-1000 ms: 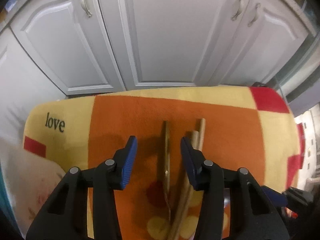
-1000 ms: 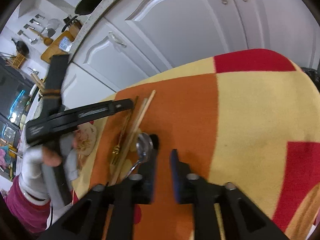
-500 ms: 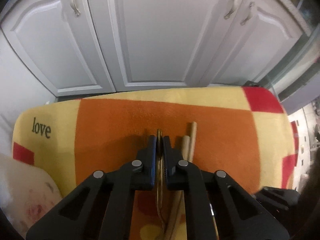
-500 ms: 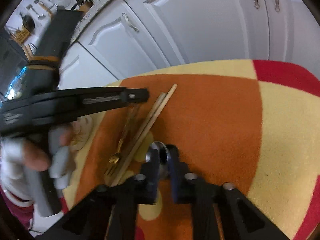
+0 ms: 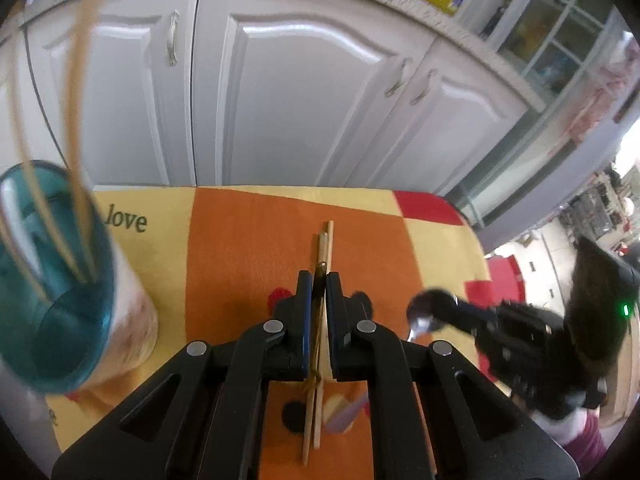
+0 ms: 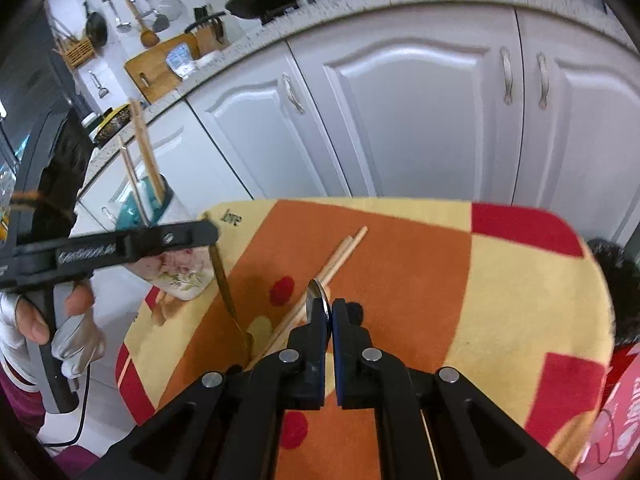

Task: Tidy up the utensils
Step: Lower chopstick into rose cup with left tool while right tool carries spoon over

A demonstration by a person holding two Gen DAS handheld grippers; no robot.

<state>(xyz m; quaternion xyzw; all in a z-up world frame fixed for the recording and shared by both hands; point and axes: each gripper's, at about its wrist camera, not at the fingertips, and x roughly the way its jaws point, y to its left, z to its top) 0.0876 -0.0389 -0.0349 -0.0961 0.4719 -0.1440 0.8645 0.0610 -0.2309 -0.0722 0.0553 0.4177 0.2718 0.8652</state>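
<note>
We hold the gold fork (image 6: 226,288) in the left gripper (image 5: 319,280), its jaws clamped tight on the handle; the fork hangs tines down above the orange cloth (image 6: 408,272), its tip low over the cloth beside the near end of the chopsticks. In the left wrist view the fork (image 5: 320,270) shows only as a thin dark edge between the blue pads.

Our right gripper (image 6: 330,312) is clenched on the spoon (image 6: 318,294), whose bowl stands up just past the fingertips. From the left wrist view the spoon (image 5: 426,312) hangs off to the right, above the cloth (image 5: 248,248).

Two chopsticks (image 6: 340,260) lie side by side on the orange patch, running from near left to far right, between the two grippers.

At the left edge of the cloth stands a floral cup (image 6: 180,270) with a teal inside (image 5: 48,280); more chopsticks (image 6: 146,160) lean upright in it. The word "love" (image 5: 127,220) is printed on the yellow border just beside it.

White cabinets (image 6: 400,112) stand beyond the far edge.

A hand (image 6: 52,320) grips the left tool's handle.
</note>
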